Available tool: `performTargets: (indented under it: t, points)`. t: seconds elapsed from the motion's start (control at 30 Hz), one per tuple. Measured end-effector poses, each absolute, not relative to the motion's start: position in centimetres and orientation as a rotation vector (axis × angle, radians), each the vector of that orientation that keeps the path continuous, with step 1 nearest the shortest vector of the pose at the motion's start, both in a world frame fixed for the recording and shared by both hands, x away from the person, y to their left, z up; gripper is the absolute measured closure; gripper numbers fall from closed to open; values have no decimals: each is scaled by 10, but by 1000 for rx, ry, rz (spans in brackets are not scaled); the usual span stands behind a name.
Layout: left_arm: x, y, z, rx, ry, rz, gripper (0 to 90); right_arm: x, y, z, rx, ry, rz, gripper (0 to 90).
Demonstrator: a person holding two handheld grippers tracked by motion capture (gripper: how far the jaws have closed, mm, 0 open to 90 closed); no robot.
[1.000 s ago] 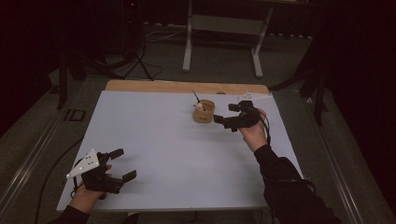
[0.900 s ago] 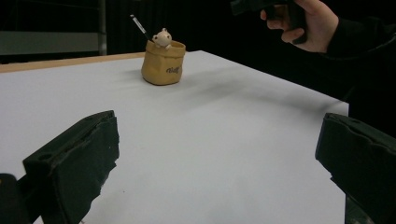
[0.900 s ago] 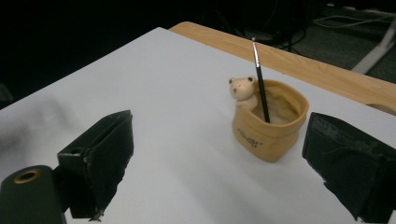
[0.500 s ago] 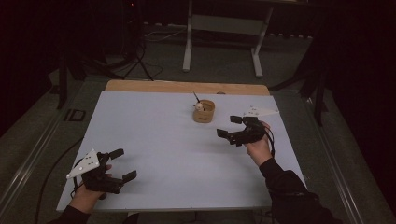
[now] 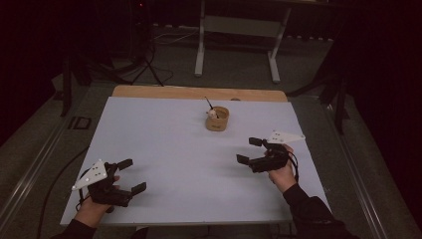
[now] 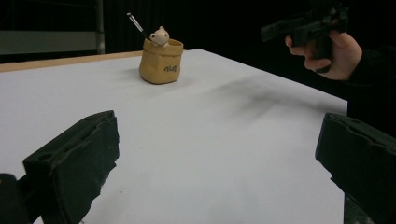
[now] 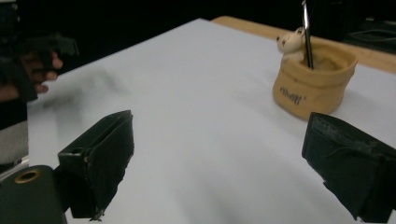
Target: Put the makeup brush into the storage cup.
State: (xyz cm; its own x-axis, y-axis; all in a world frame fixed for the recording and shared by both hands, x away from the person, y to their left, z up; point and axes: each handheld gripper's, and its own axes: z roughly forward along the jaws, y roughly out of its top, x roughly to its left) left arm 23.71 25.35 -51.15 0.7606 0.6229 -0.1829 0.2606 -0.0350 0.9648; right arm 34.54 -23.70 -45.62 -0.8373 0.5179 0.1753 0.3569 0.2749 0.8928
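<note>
A white desk (image 5: pixel 164 149) fills mid-frame. A tan pot (image 5: pixel 217 119) sits upper centre. The left gripper (image 5: pixel 130 176) at lower left and right gripper (image 5: pixel 250 151) at centre right both have jaws spread.

Left gripper (image 5: pixel 127 176): black body, two blocky black jaws, pale grey three-cornered plate on top, dark cable trailing. Right gripper (image 5: pixel 250 151): same black build, matching plate. Person: black long sleeves (image 5: pixel 311 214) at both wrists.

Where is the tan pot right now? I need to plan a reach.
In the high view the tan pot stands right of centre near the far edge of the white table, apart from and beyond the right gripper.
</note>
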Motion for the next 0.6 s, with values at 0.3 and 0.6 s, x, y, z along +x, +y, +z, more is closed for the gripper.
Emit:
performTargets:
  t: [0.3,0.6]
  points:
    - [237,253,-511,1622,720,336,0,334,-252,-467,800,2378,1602,90]
    - [238,252,-511,1621,719,335,0,317,-258,-478,755,2380,1617,105]
